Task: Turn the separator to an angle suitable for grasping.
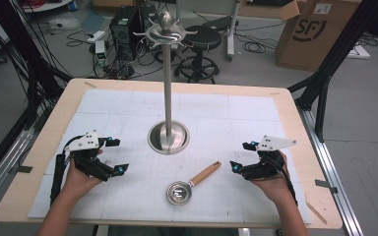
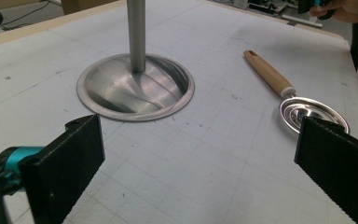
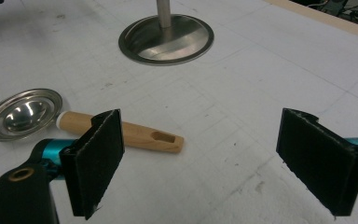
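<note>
White gridded mat (image 1: 128,108) lower centre: rigid, light scoop (image 1: 193,182); grasp its wooden handle (image 1: 205,173). Left gripper (image 1: 115,155) and right gripper (image 1: 240,156) released, empty.

Lab: cables (image 1: 83,37), computer tower (image 1: 125,24), rig frame (image 1: 334,54)

**Item count, tabletop and surround**

- Light wooden tabletop (image 1: 295,105): 1, covered by 1 white gridded mat (image 1: 226,118).
- Tall polished steel stand with round dished base and hooked top (image 1: 168,88): 1.
- Round shiny metal scoop with a light wooden handle (image 1: 192,183): 1.
- Hand-held black grippers: 2, namely left gripper (image 1: 115,156) and right gripper (image 1: 241,156); 2 black jaws on each, 4 in all; 1 grey three-cornered plate per gripper.
- Hands: 2.
- Floor behind: 1 black round stool (image 1: 200,42), 1 brown cardboard box with printed letters (image 1: 315,29), 1 black computer case (image 1: 124,27).
</note>
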### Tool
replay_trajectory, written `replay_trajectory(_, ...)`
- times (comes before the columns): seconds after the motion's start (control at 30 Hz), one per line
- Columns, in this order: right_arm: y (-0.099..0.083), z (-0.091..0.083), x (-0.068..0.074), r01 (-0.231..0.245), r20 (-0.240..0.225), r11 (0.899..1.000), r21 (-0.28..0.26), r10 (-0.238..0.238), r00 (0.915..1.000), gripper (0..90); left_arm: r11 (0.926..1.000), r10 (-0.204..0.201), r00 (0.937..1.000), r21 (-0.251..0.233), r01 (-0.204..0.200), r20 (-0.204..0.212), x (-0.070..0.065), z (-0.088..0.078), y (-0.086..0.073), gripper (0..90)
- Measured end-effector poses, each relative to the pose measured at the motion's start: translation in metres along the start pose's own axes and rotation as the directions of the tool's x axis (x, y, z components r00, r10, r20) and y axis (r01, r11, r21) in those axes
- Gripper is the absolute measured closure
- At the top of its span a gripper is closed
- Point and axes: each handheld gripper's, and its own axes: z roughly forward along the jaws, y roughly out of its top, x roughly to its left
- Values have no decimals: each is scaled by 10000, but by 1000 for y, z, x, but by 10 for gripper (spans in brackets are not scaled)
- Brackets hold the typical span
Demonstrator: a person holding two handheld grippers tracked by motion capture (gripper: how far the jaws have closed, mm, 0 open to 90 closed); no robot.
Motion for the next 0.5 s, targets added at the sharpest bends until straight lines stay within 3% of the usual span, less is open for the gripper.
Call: replay_trajectory(0.5,9,25,19,771,-764,9954,576,-726,9944,153,10000,-33,10000,9,33,30,0,0,-2,21)
